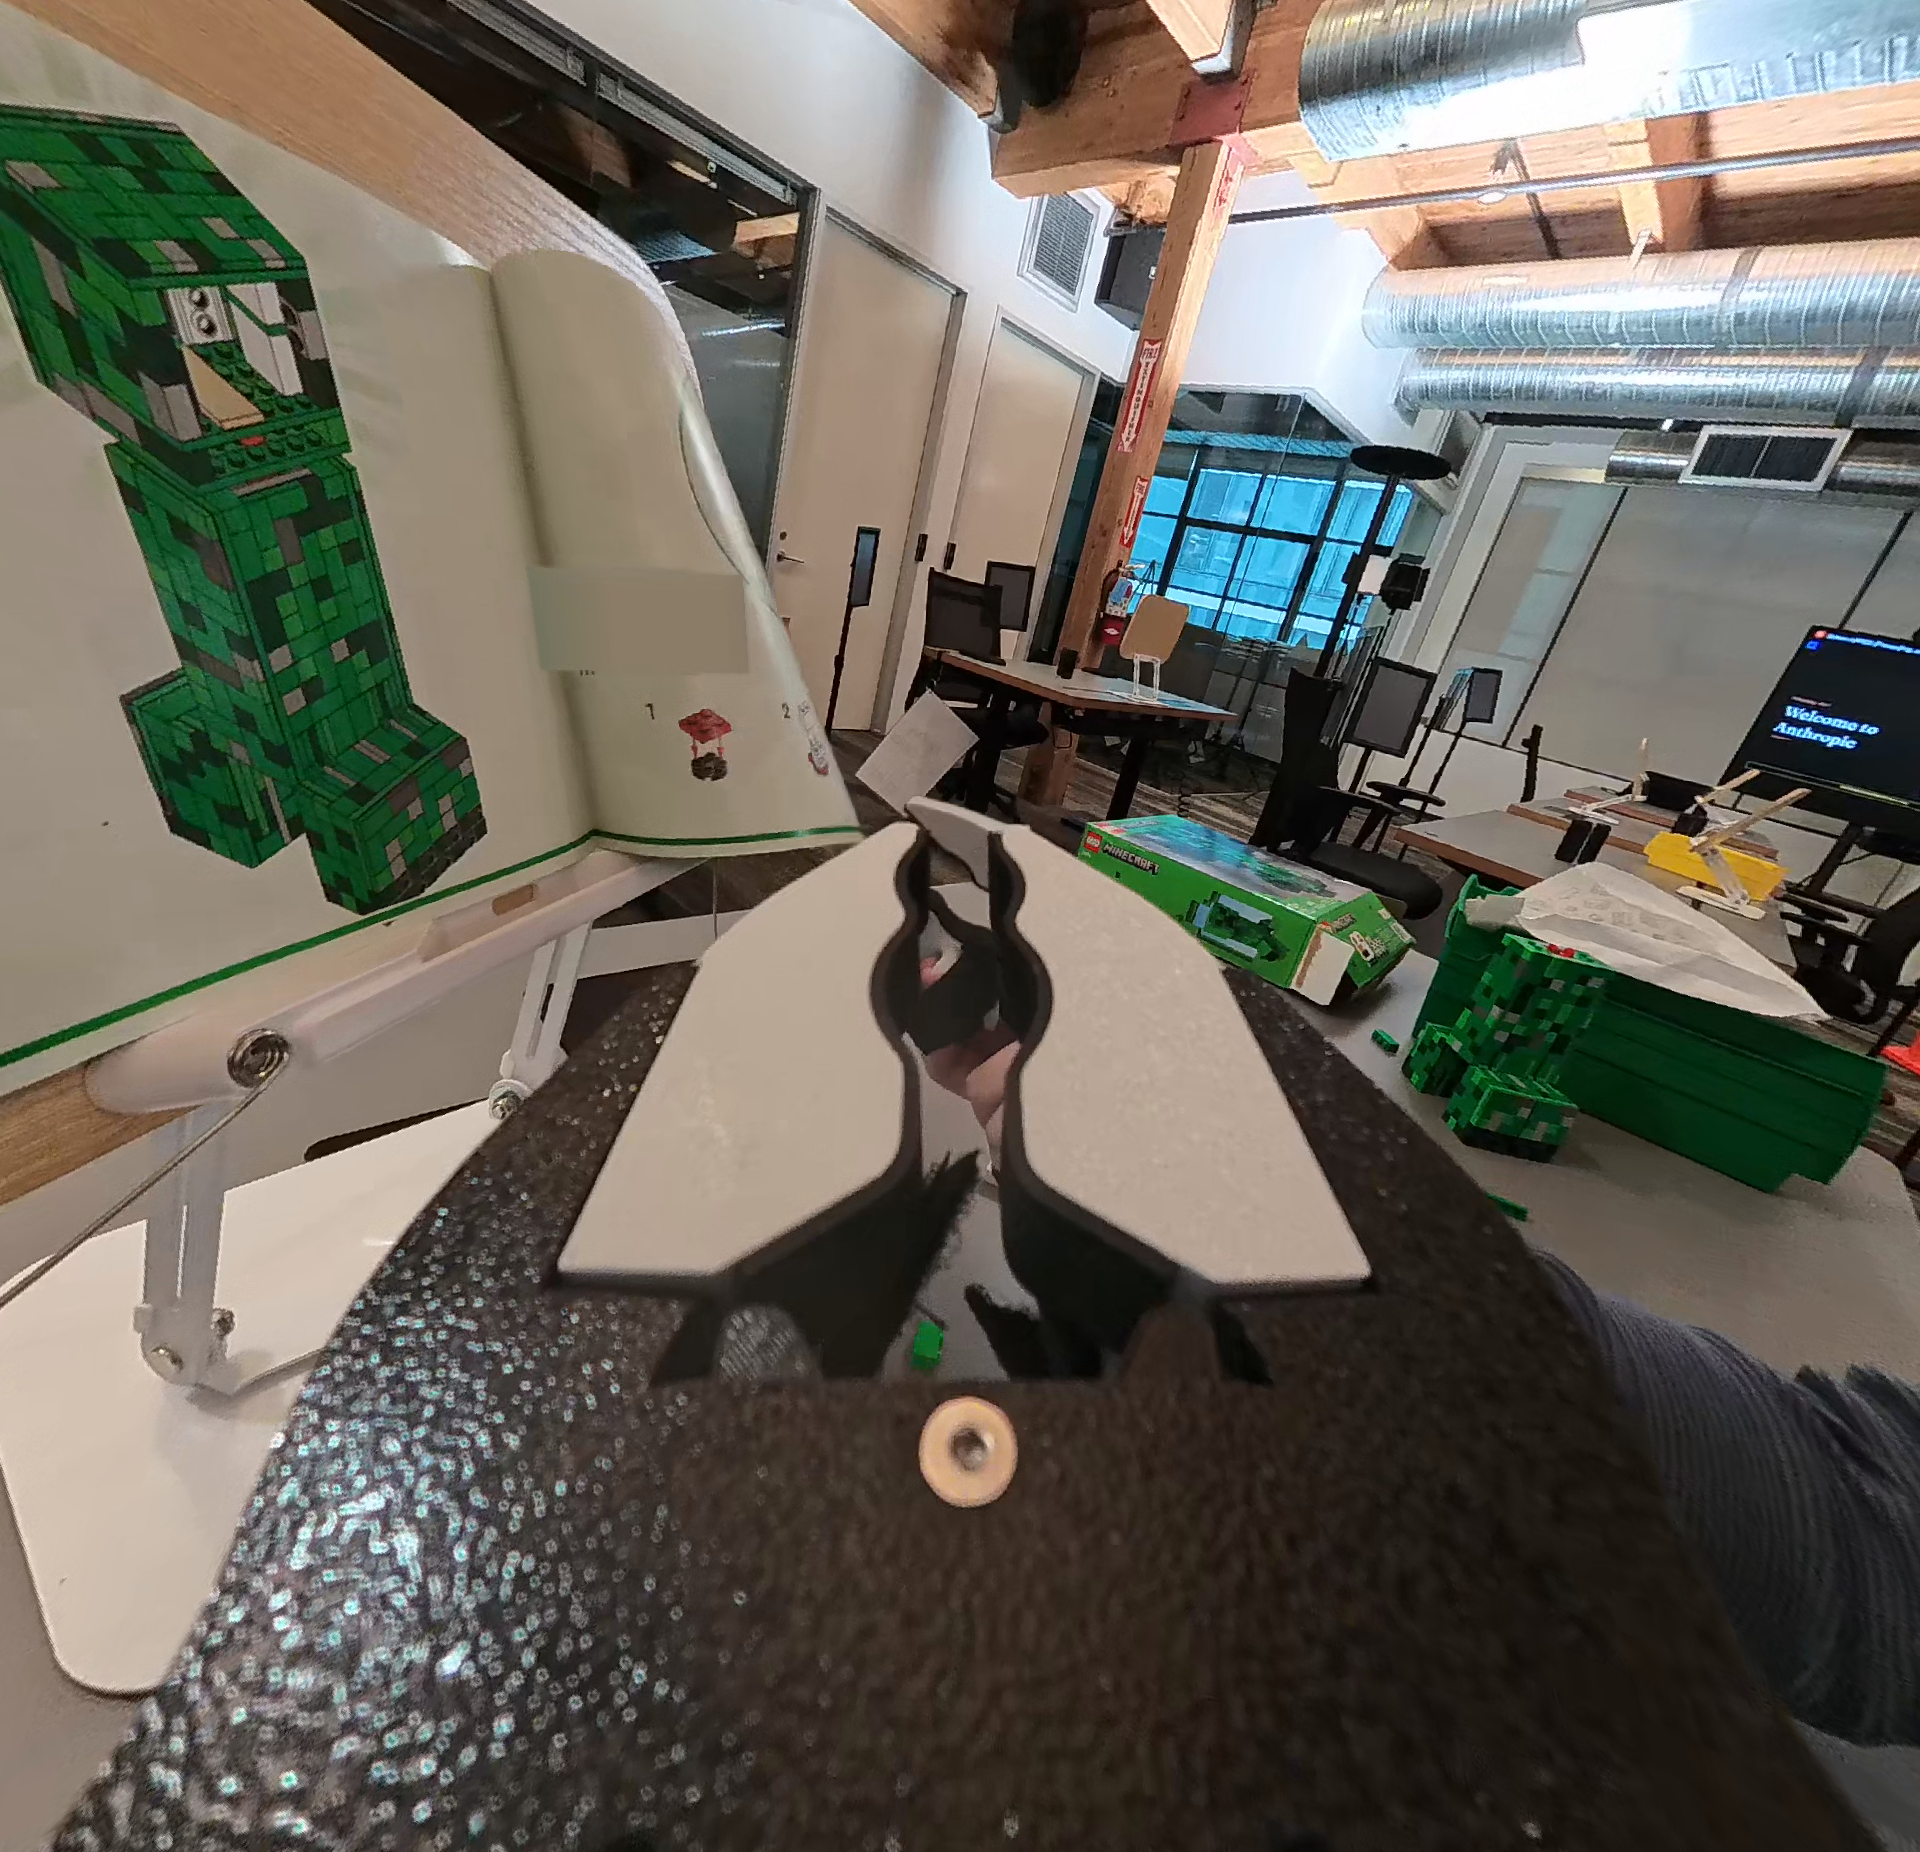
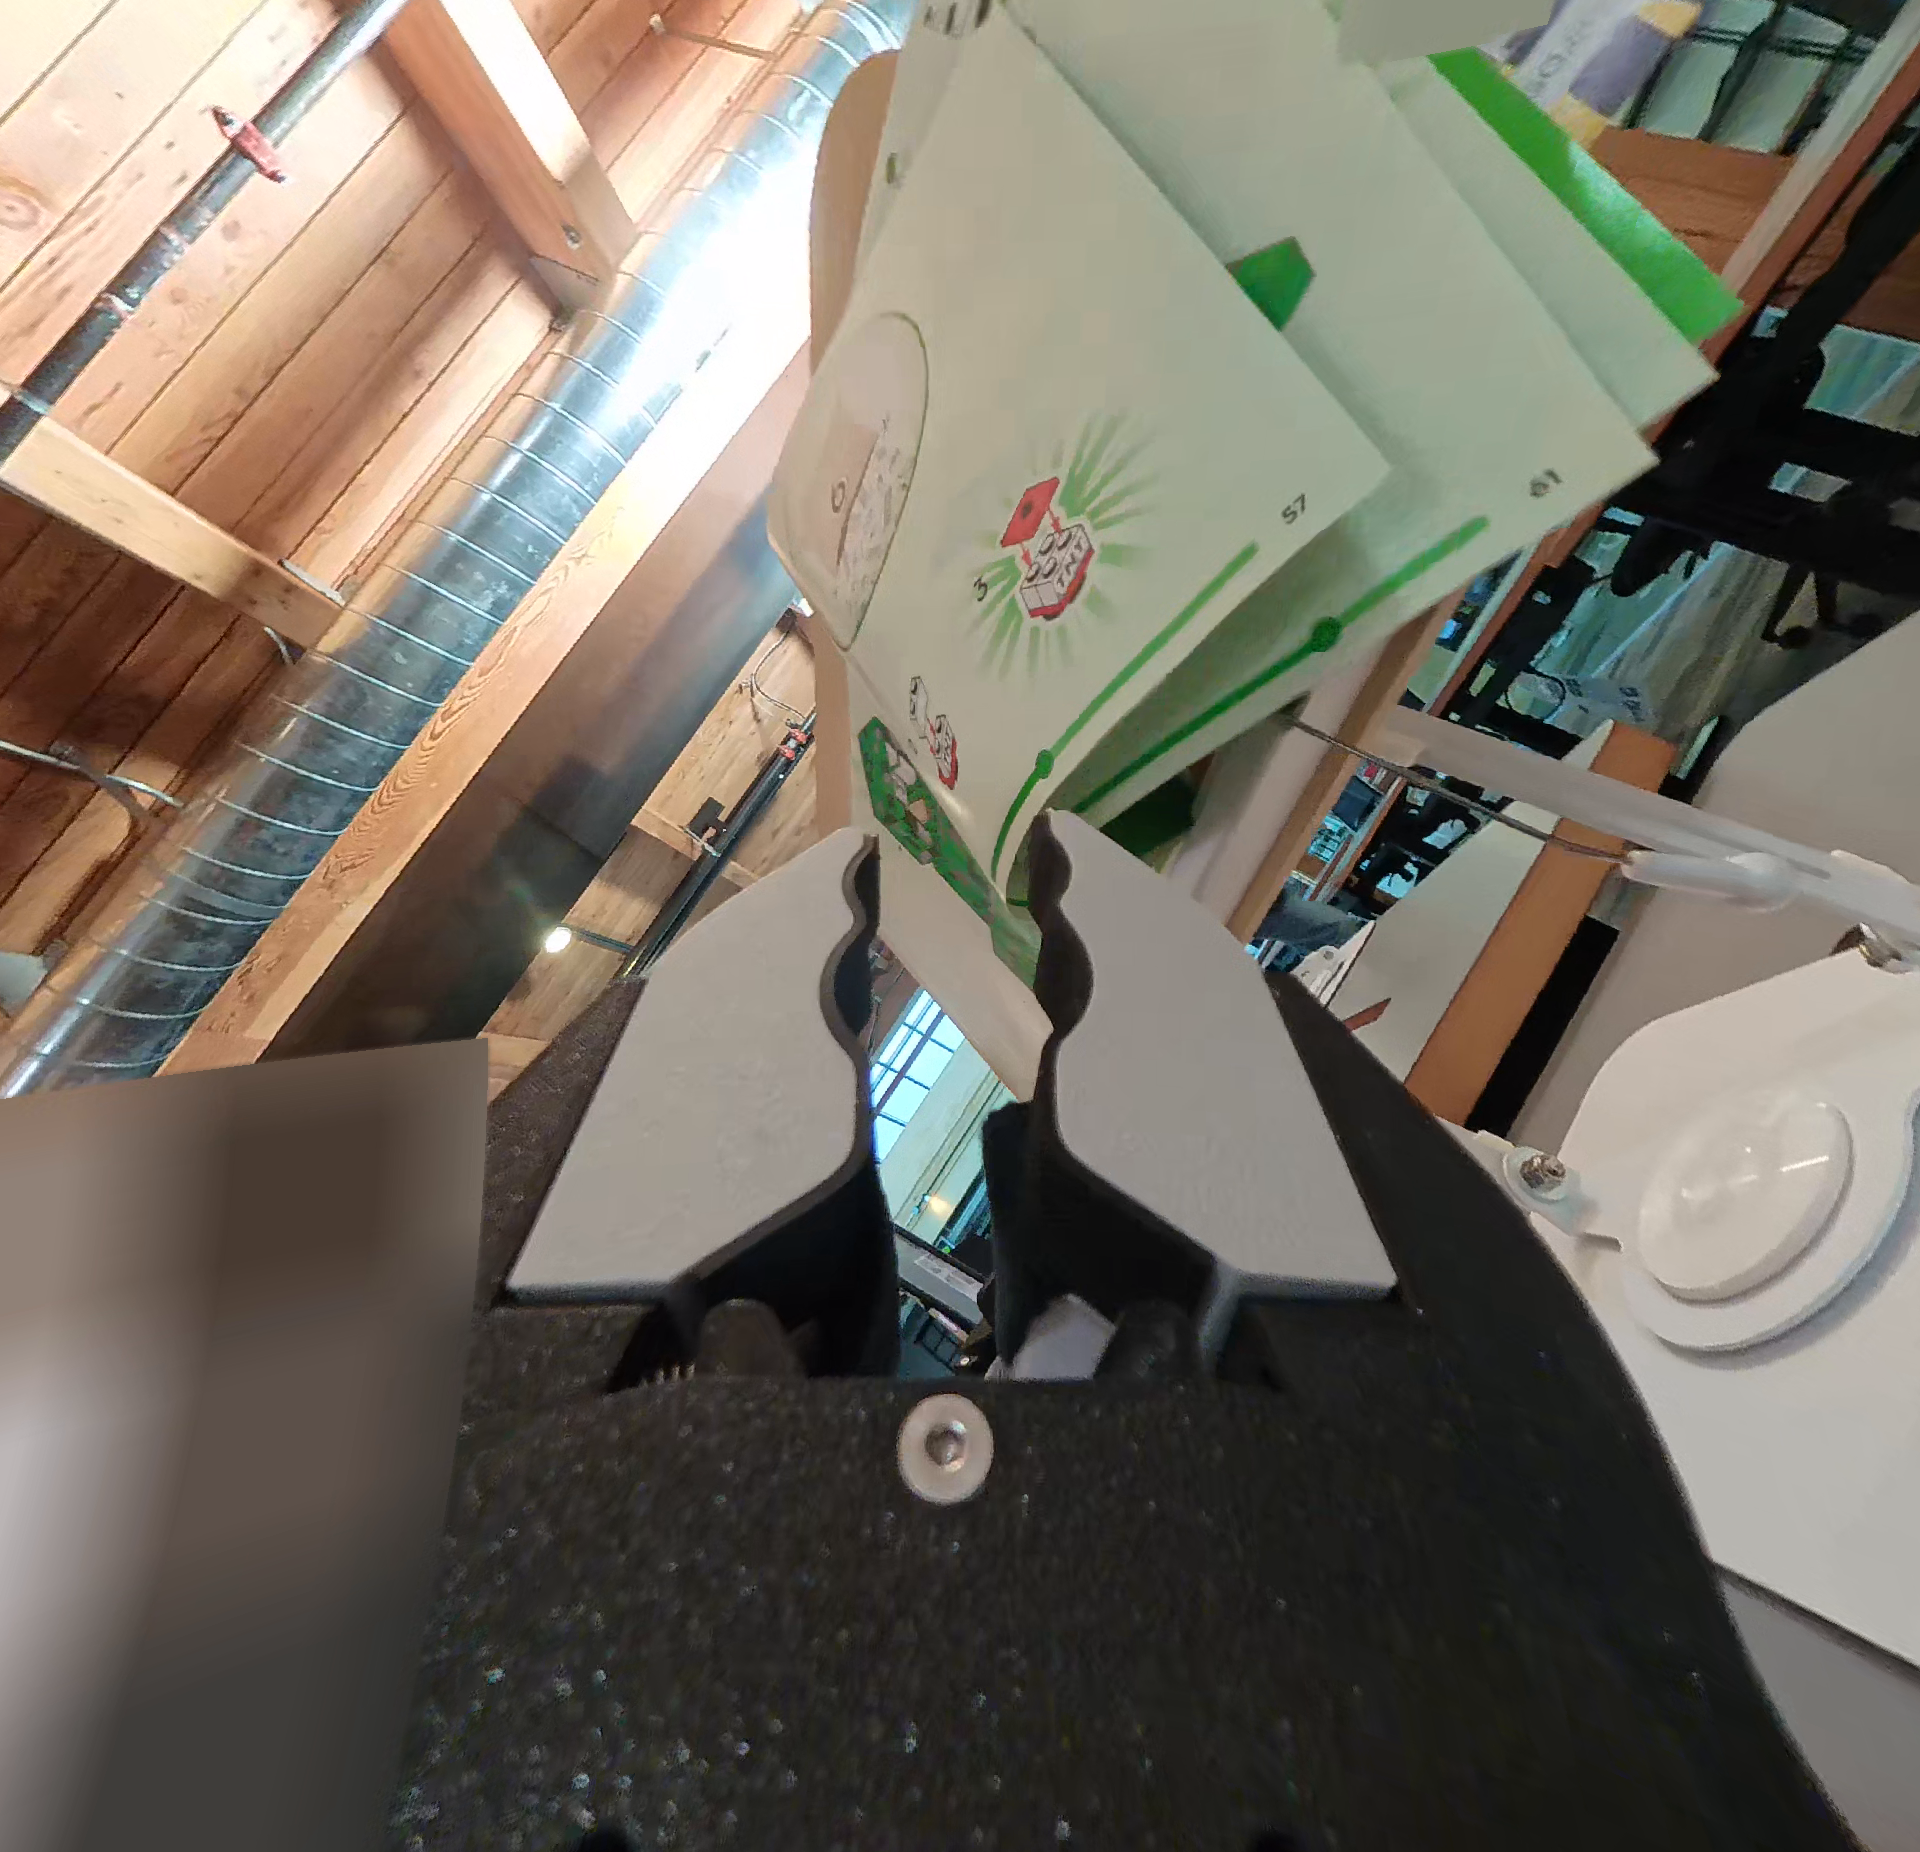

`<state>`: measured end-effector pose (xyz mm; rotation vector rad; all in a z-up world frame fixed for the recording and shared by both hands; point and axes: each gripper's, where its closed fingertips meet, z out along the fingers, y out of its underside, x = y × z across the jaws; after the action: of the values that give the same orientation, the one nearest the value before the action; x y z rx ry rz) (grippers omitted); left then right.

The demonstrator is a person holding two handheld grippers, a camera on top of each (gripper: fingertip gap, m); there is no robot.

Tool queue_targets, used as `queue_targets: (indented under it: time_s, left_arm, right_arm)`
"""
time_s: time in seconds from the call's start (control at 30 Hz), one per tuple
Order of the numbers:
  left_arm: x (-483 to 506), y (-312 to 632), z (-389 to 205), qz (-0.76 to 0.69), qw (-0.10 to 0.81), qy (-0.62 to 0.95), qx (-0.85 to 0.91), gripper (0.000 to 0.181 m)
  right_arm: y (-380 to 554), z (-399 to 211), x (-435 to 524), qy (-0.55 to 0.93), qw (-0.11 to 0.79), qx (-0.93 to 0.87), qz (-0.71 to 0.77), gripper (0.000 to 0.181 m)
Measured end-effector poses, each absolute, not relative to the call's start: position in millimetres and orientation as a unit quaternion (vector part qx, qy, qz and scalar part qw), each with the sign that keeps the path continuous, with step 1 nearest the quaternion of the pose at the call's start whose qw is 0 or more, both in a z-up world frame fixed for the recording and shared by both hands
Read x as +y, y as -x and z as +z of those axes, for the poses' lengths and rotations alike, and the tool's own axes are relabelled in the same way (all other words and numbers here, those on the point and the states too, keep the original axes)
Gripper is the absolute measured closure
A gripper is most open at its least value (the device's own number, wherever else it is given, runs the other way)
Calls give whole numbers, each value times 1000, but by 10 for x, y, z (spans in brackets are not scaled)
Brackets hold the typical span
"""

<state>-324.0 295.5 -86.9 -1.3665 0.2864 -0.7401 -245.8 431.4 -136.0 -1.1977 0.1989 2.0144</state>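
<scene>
An open instruction booklet (image 1: pixel 312 555) leans on a white stand (image 1: pixel 156 1439) at the left; its left page pictures a green blocky figure. My left gripper (image 1: pixel 958 838) is just right of the booklet's lower right corner, with its jaws nearly together and nothing between them. Beyond its tips show a grey finger of the other gripper and a hand. My right gripper (image 2: pixel 958 846) points steeply upward, jaws apart around the lower corner of several curled booklet pages (image 2: pixel 1091 400). One curled page edge touches its right finger (image 2: pixel 1143 971).
A green brick figure (image 1: pixel 1507 1033) stands on the table at the right, by stacked green trays (image 1: pixel 1714 1085), a crumpled white bag (image 1: pixel 1621 919) and a green box (image 1: pixel 1247 898). A sleeve (image 1: pixel 1766 1490) crosses the lower right. The stand's white plate (image 2: pixel 1766 1231) is close on my right. My right fingertips sit around 15 cm from my left ones.
</scene>
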Motion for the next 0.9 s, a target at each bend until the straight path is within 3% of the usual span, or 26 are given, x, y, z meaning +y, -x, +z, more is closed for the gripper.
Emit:
queue_targets:
  time_s: [0.47,0.73,0.9]
  left_arm:
    - [2970,3312,-868,-326,711,612,114,168]
    - [3061,3644,-934,-328,733,594,45,145]
    - [3050,3741,-981,-390,724,568,27,145]
  right_arm:
    - [2985,-915,3705,502,516,-201,664,160]
    - [3296,-1012,3560,534,570,-330,531,162]
    - [3393,-1033,3420,523,585,-378,491,161]
